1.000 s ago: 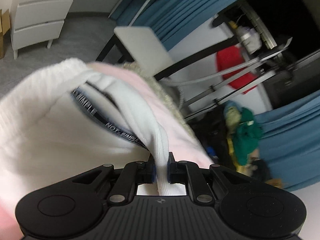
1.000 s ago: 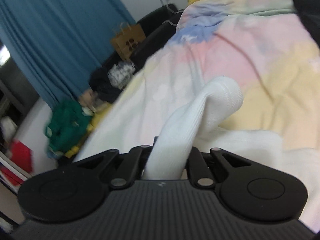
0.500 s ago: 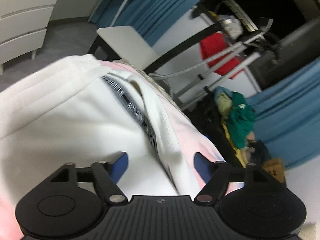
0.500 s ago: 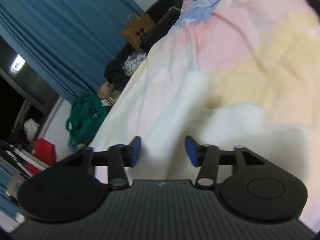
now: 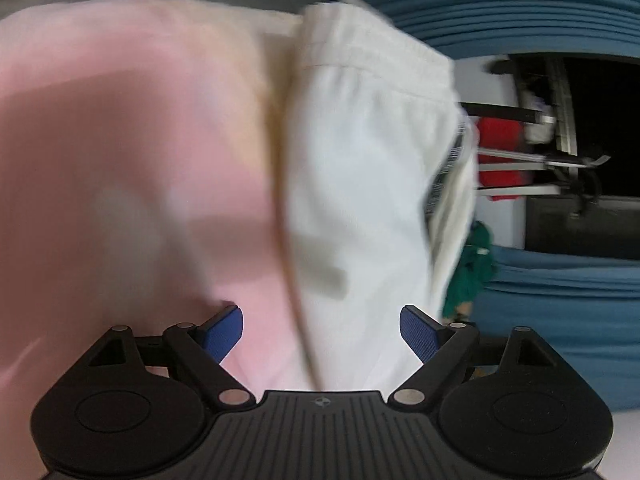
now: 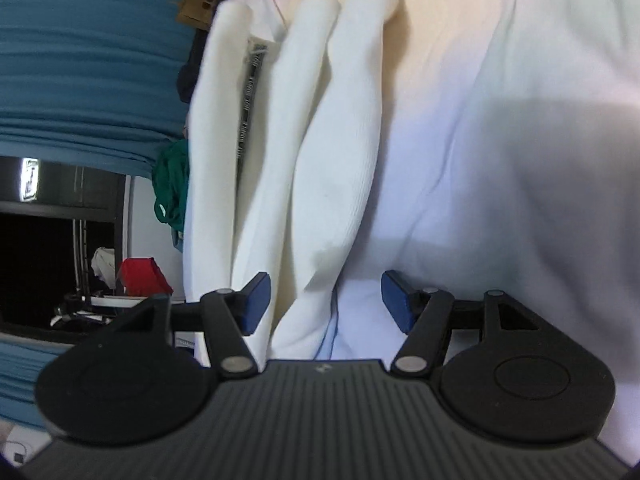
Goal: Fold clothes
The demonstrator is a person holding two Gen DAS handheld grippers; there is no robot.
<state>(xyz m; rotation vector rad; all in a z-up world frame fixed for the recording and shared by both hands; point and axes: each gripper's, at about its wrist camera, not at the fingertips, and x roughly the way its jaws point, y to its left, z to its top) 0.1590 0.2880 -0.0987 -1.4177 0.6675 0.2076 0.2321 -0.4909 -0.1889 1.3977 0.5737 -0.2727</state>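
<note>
Left gripper: the left gripper (image 5: pixel 321 330) is hanging low over the bed, its blue pads (image 5: pixel 222 333) spread wide and gripping nothing; pink cover is showing under the left pad and white cloth under the right one.

White garment, left view: the white garment (image 5: pixel 368 184) is lying on the pastel bedspread (image 5: pixel 120 152), a gathered, ribbed band running across its far end; a strip with printed letters is peeking out at its right edge, too blurred to read.

Right gripper: the right gripper (image 6: pixel 325 302) is pointing along the bed with its jaws standing wide apart and holding nothing; one white fold is passing between the pads without touching either.

White garment, right view: the same garment (image 6: pixel 320 128) is lying in long rounded folds side by side, running away from the gripper, with the lettered strip showing between two folds.

Surface: the bedspread (image 6: pixel 500 140) is stretching off to the right, washed in pink, yellow and pale blue, softly creased.

Room: blue curtains (image 6: pixel 80 60) are hanging at the left of the right view; a heap of green clothing (image 6: pixel 172 184) is lying just beyond the bed edge, a red item (image 6: pixel 140 276) is sitting lower down near a metal rack, and a brown paper bag (image 6: pixel 200 4) is standing near the curtains.
</note>
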